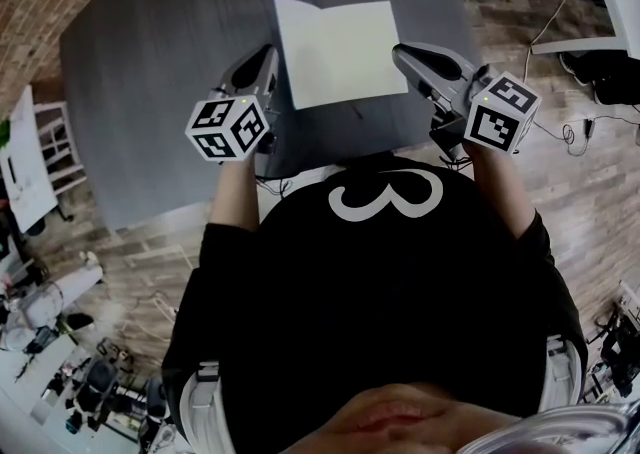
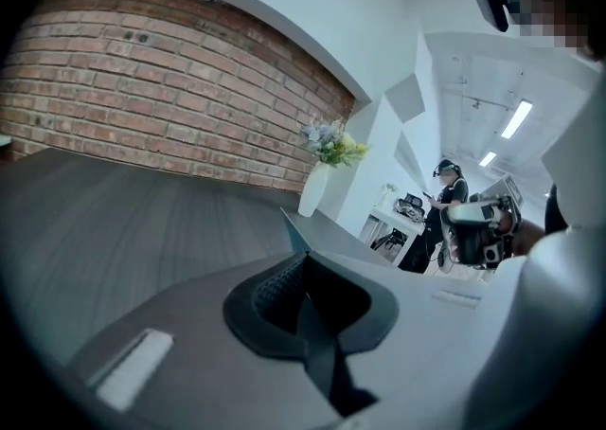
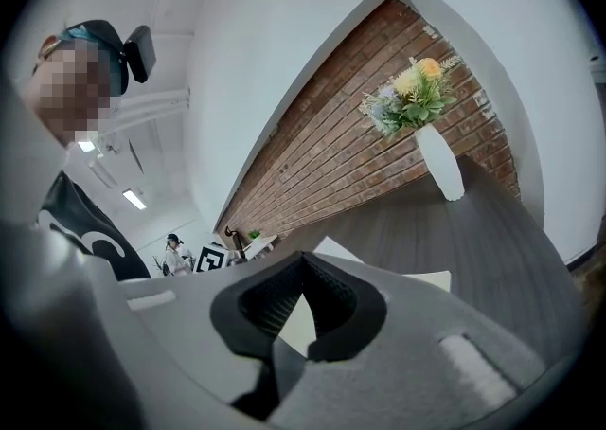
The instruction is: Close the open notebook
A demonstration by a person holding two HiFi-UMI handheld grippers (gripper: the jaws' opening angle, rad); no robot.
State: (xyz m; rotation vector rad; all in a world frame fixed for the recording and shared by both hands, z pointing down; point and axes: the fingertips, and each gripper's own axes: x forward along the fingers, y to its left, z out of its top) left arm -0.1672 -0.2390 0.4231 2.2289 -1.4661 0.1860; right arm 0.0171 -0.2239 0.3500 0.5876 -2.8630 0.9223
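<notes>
The dark grey counter (image 1: 150, 92) is filling the upper half of the head view, with a brick wall (image 2: 142, 106) running behind its far edge. The person in a black shirt (image 1: 380, 282) is standing at the near edge and holding both tools out over the surface.

The notebook (image 1: 340, 52) is lying open on the counter, close to the near edge, showing blank white pages. Its fold is sitting left of centre, so the left page is looking narrower than the right one.

The left gripper (image 1: 268, 60) is pointing at the notebook's left edge, just beside it. Its jaws are pressing together at the tips with nothing between them, and whether they are touching the paper cannot be told. The right gripper (image 1: 402, 52) is pointing at the notebook's right edge from the other side. Its jaws are also meeting at the tips, holding nothing, with the white page (image 3: 426, 278) showing beyond them.

A white vase of flowers (image 3: 440, 163) is standing towards the far edge of the counter, well apart from the notebook.
</notes>
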